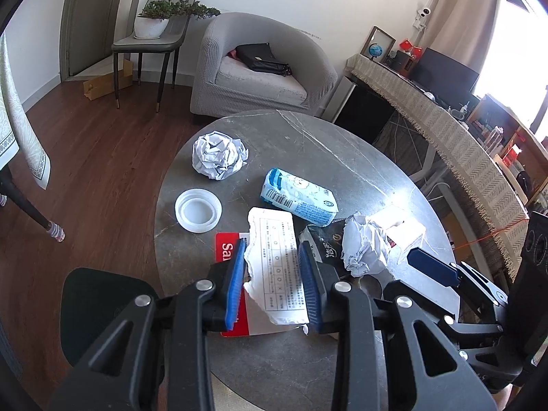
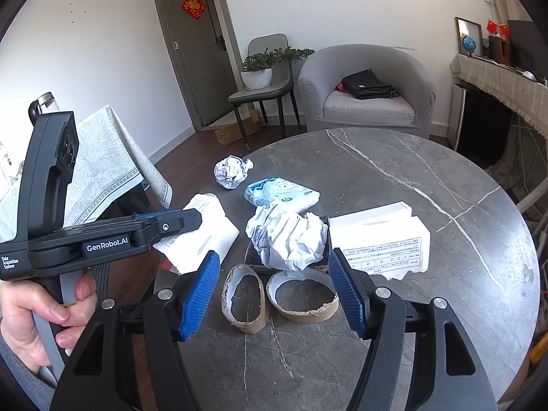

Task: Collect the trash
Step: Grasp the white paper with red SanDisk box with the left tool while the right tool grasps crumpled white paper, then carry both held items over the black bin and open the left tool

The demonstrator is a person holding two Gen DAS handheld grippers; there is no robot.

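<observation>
Already the torn printed sheet (image 1: 279, 267) sits between the blue pads of the left gripper (image 1: 274, 274), its long axis running straight along the fingers, away from the near edge of the table (image 1: 342, 144). Whether those pads press the paper yet I cannot tell; they stand close on both of its long sides. Under it lies a red-and-white card (image 1: 227, 250), which a careless lift could drag along.

Just right of the sheet, a crumpled paper ball (image 2: 287, 239) rests near the middle of the table, directly ahead of the right gripper (image 2: 274, 294), whose jaws stand apart with nothing clamped. Between that gripper and the ball lie 2 torn cardboard rings (image 2: 274, 298), side by side toward the near edge, so the right hand is the nearer one for both.

Farther out are a blue tissue pack (image 1: 298, 198), a white box (image 2: 380, 236), a plastic lid (image 1: 198, 209) near the left edge, and a second paper ball (image 1: 219, 154) toward the far left edge.
</observation>
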